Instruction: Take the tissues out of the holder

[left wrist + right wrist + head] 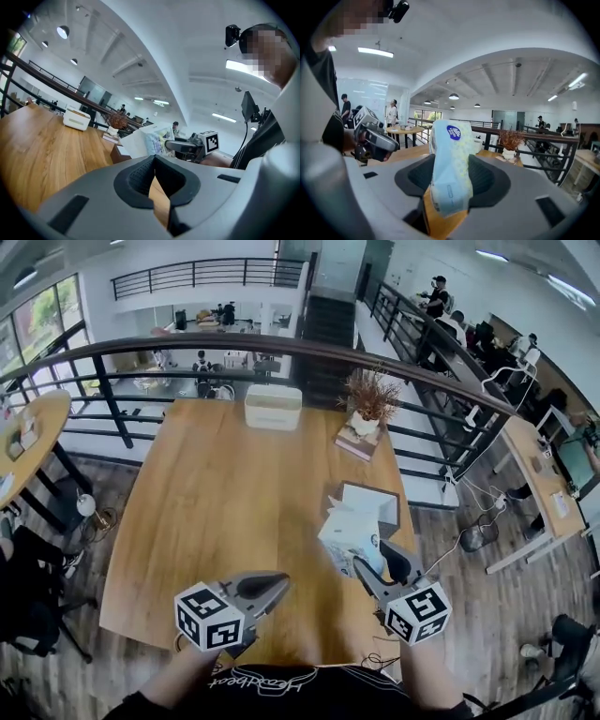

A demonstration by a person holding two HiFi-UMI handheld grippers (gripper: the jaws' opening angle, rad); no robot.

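My right gripper [377, 565] is shut on a soft pack of tissues [350, 532] in pale blue-and-yellow wrap, held upright above the table's right side. In the right gripper view the pack [450, 161] stands between the jaws of the gripper [450, 185], a round blue sticker near its top. Just beyond it the holder [372, 506], a dark brown box with a white inside, rests on the table. My left gripper [272, 586] hovers near the front edge with its jaws together and nothing in them; its own view [153, 182] shows the same.
A white box [273, 407] sits at the wooden table's [216, 512] far edge. A dried plant in a white pot [368, 409] stands on a book at the far right. A railing runs behind, with a cable trailing off the table's right side.
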